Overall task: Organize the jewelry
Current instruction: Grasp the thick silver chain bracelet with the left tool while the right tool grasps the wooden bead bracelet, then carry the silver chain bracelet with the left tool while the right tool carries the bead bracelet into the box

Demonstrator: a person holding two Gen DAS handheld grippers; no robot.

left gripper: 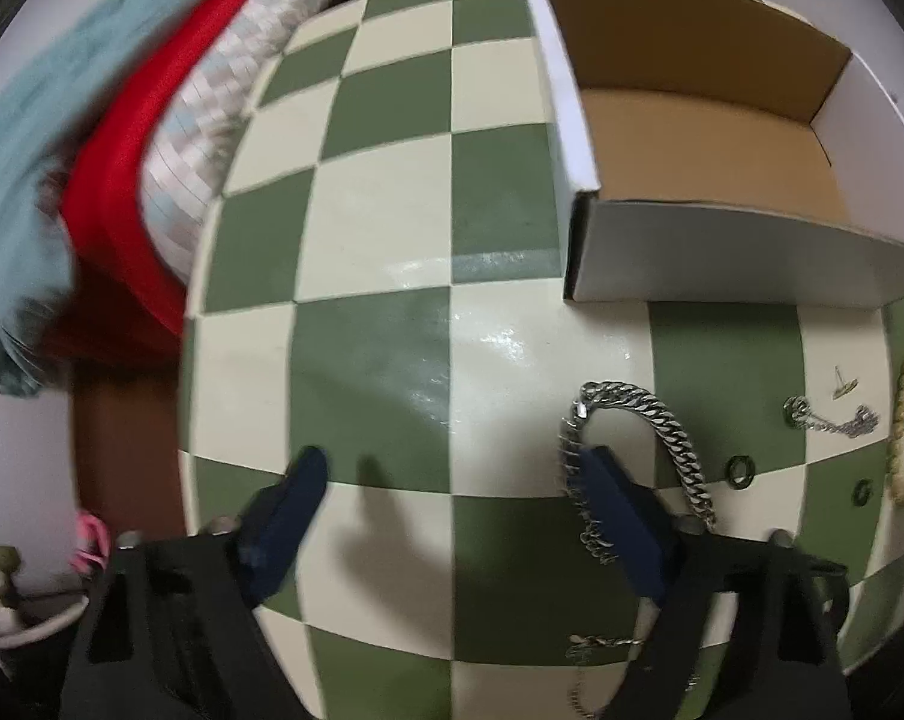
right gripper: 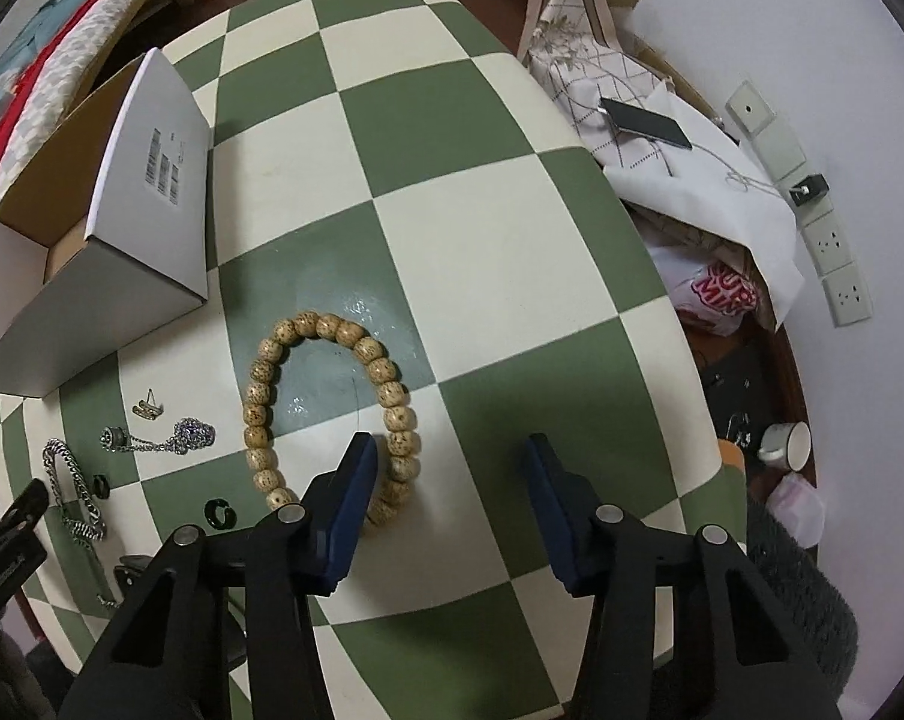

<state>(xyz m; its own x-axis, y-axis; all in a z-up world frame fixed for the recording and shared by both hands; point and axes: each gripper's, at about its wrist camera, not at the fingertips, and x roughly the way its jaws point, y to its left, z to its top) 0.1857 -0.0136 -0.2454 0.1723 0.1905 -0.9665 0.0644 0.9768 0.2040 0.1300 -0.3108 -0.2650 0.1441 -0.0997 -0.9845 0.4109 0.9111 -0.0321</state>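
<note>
A thick silver chain bracelet (left gripper: 643, 420) lies on the green-and-cream checked table (left gripper: 392, 240); my left gripper (left gripper: 452, 462) is open, its right finger inside the chain's loop. It also shows in the right wrist view (right gripper: 71, 483). A wooden bead bracelet (right gripper: 326, 396) lies in front of my open right gripper (right gripper: 449, 450), whose left finger overlaps its right side. A thin chain with pendant (right gripper: 164, 435), a small pin (right gripper: 146, 409) and two dark green rings (right gripper: 219, 511) (right gripper: 99, 485) lie between them. An empty white cardboard box (left gripper: 709, 138) stands open behind.
Folded blue, red and checked cloths (left gripper: 122, 150) lie off the table's left edge. In the right wrist view a phone (right gripper: 646, 123) on fabric, a bag (right gripper: 721, 294), wall sockets (right gripper: 835, 246) and a cup (right gripper: 787, 447) are beyond the right edge.
</note>
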